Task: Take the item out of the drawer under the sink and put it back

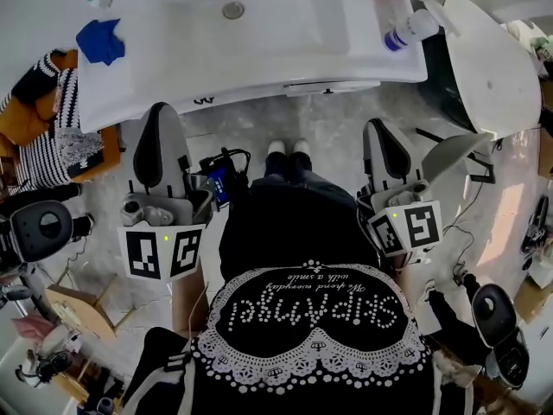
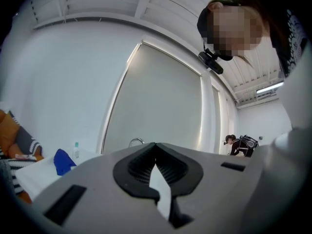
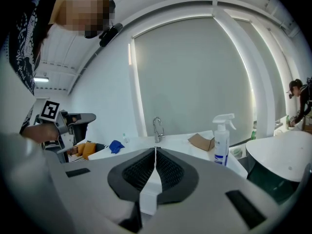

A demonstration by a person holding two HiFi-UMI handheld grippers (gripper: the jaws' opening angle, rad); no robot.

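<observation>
I stand in front of a white sink (image 1: 285,50) with its drain (image 1: 233,9) near the back. Whatever lies below the counter is hidden from above, and no drawer item shows in any view. My left gripper (image 1: 160,115) is held at my left hip, its jaws closed together with nothing between them (image 2: 155,146). My right gripper (image 1: 381,130) hangs at my right hip, also shut and empty (image 3: 155,150). Both point toward the sink front, a little short of it. The tap (image 3: 157,128) stands ahead in the right gripper view.
A blue cloth (image 1: 99,40) lies on the counter's left end, and a spray bottle (image 1: 410,31) and a brown box (image 3: 201,141) are on its right end. A white toilet lid (image 1: 492,67) is at the right. Striped and orange cushions (image 1: 43,119) sit at the left.
</observation>
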